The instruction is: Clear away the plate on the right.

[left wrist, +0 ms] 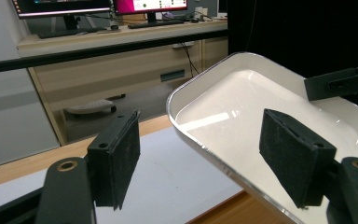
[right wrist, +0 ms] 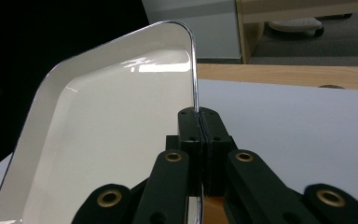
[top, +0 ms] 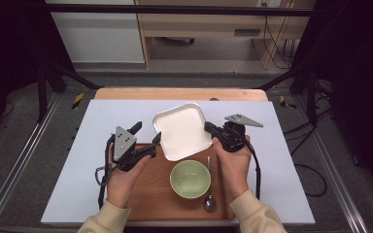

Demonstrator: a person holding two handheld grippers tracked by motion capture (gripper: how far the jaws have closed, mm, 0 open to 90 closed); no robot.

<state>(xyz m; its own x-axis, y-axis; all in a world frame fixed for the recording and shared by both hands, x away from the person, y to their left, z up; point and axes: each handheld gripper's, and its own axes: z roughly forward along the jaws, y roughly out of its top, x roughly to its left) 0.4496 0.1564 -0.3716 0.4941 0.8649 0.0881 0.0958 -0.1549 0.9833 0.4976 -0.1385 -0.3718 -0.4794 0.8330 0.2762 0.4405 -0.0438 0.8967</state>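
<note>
Right tongs (top: 208,127) clamped on white square plate (top: 182,130) rim, left tongs (top: 146,133) wide around its left edge; could tilt onto green bowl (top: 190,178) from 1-sided hold

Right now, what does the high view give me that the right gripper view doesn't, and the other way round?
High view alone: the green bowl, spoon and wooden tray, plus the left gripper open beside the white plate's left edge. Right gripper view alone: the right gripper pinching the plate's rim, close up. Both share the white plate, tilted, and the pale mat.
</note>
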